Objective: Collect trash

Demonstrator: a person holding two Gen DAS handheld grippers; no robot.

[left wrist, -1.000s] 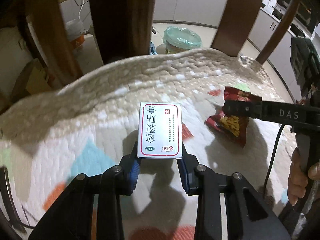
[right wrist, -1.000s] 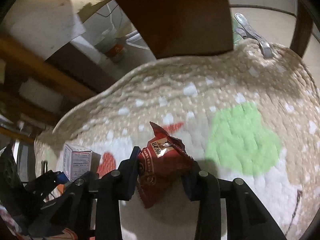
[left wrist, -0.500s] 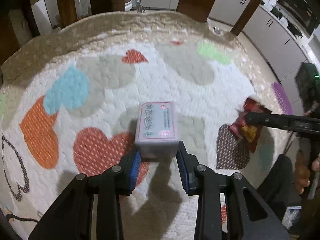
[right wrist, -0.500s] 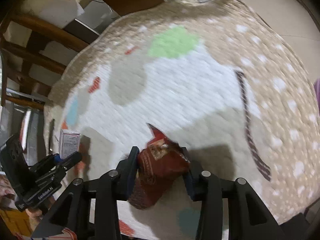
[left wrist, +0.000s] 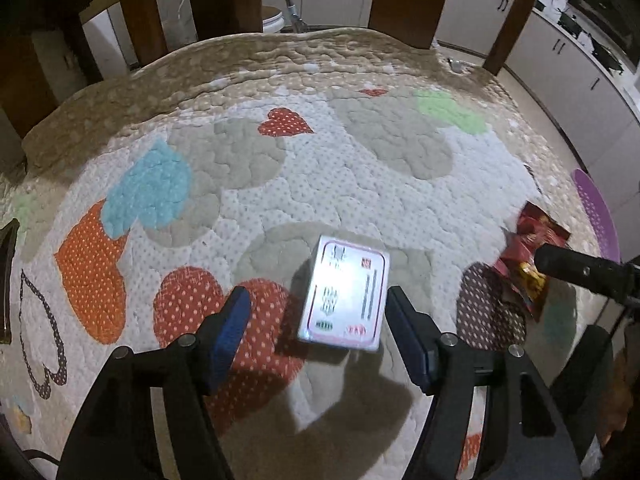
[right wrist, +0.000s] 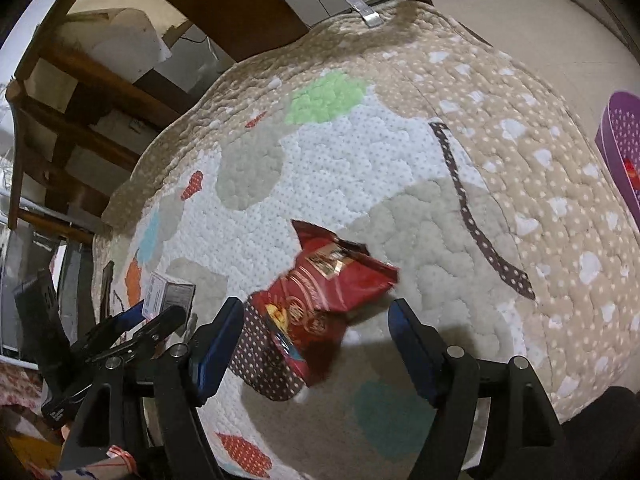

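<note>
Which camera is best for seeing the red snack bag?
The right wrist view: the red snack bag lies whole between the wide-open fingers of the right gripper, on the heart quilt. In the left wrist view the red snack bag sits small at the right edge, partly hidden behind a black gripper finger.

White box (left wrist: 345,298) with pink border; red snack wrapper (right wrist: 320,292); quilt (left wrist: 360,184) — white-dotted, beige-edged, with multicoloured hearts.
</note>
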